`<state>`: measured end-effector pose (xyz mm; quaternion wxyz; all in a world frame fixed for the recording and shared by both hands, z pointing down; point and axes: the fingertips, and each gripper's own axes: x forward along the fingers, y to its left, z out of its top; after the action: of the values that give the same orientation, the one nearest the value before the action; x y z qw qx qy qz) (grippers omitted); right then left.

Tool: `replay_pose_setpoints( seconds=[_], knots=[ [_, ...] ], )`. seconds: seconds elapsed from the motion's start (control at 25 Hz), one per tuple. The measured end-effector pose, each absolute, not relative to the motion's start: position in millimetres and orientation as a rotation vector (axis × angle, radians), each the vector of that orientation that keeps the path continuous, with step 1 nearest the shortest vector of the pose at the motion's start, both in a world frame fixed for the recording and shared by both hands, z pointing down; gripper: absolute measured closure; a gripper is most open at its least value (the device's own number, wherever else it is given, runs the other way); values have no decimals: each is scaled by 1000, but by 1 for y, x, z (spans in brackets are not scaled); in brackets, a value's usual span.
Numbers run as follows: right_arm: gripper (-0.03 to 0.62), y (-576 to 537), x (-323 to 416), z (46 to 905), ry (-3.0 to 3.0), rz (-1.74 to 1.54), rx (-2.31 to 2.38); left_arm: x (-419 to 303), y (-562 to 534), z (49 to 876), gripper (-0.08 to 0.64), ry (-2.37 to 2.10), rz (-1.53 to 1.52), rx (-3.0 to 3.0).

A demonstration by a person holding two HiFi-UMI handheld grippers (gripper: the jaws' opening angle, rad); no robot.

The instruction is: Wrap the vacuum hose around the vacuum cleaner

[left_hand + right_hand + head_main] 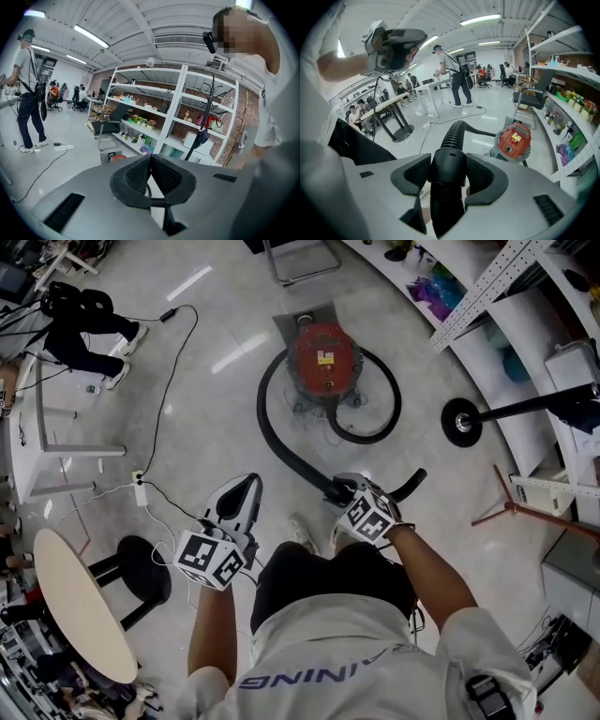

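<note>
The red vacuum cleaner [323,357] stands on the floor ahead of me, and it also shows in the right gripper view [514,139]. Its black ribbed hose [277,442] curves off the left side of the body and runs back to my right gripper [345,489]. That gripper [449,164] is shut on the hose's smooth rigid end piece [446,176], whose tail [411,484] sticks out to the right. My left gripper [251,482] hangs to the left of the hose, apart from it. In its own view the left gripper [150,158] has its pads together with nothing between them.
A second hose loop [375,423] lies right of the vacuum. A black stool [141,568] and round table [80,615] are at my left, with a power strip and cables [141,488]. Shelving [525,296] and a stand's base [461,421] line the right. A person [89,334] stands far left.
</note>
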<state>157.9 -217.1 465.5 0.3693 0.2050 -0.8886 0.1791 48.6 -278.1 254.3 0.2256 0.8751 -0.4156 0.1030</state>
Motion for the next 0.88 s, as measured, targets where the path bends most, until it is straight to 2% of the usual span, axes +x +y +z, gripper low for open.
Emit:
replay_pose_setpoints(
  seconds=[0.52, 0.88],
  knots=[
    [350, -182, 114, 476, -2234, 397, 628, -1, -248, 287, 543, -978, 318, 2488],
    [350, -190, 155, 519, -2240, 334, 552, 23, -242, 353, 543, -978, 393, 2444]
  ],
)
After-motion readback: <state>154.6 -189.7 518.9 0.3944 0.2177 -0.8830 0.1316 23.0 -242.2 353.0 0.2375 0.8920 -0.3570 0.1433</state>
